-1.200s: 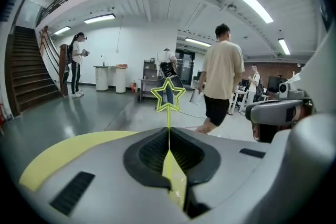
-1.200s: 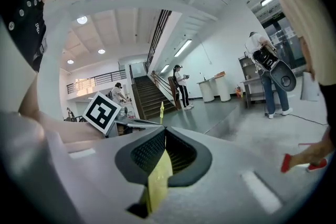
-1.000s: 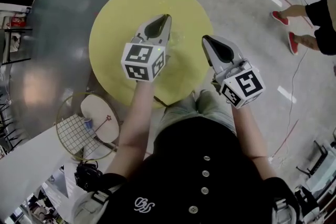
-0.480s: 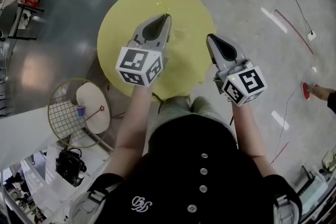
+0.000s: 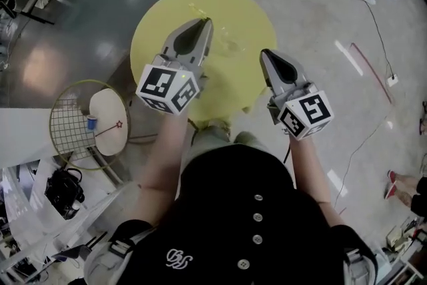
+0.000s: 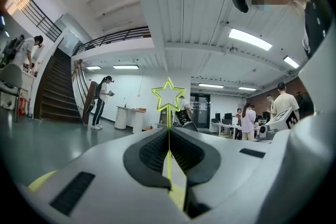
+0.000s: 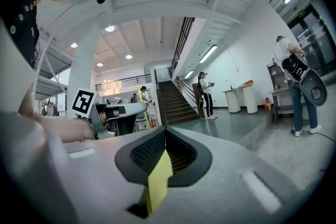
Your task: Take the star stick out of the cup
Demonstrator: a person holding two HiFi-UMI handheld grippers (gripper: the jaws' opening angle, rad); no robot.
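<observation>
So the left gripper (image 5: 202,25) was clamped on the thin yellow star-topped stick (image 6: 168,132), with the star poking past the jaw tips over the round yellow table (image 5: 250,7) and lots of bare top around it. The right gripper (image 5: 265,55) hung near the table's near edge, jaws pressed together on nothing. The stick's lower end was buried between the pads, and a clear cup (image 5: 231,45) just beside them was barely readable.
</observation>
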